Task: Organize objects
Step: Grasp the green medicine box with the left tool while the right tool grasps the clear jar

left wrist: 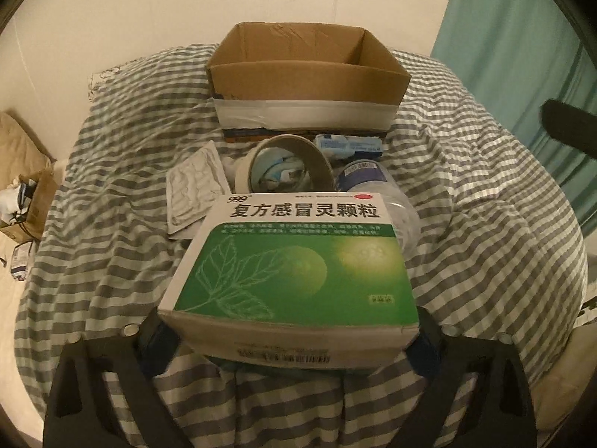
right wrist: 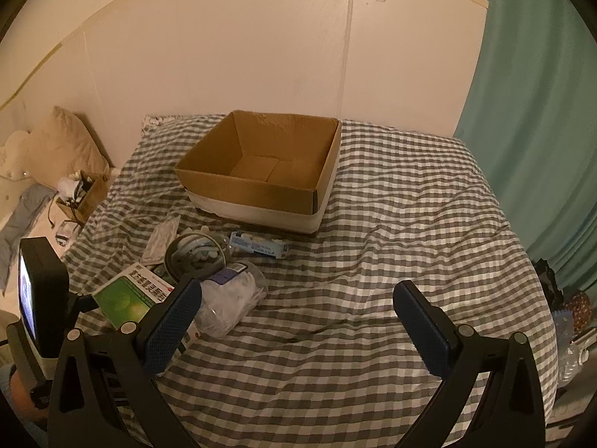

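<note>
Left gripper jaws clamp green medicine box by near end, held above checked bedspread. Cardboard box sits far, open, empty. Right gripper jaws wide, holding nothing. Risk: end-only grip lets box sag, clip tape roll or bottle en route.

Box at the back, clutter before it

On the bed, the cardboard box sits behind the tape roll; the blister pack lies left, the bottle right, the medicine carton between my fingers.
</note>
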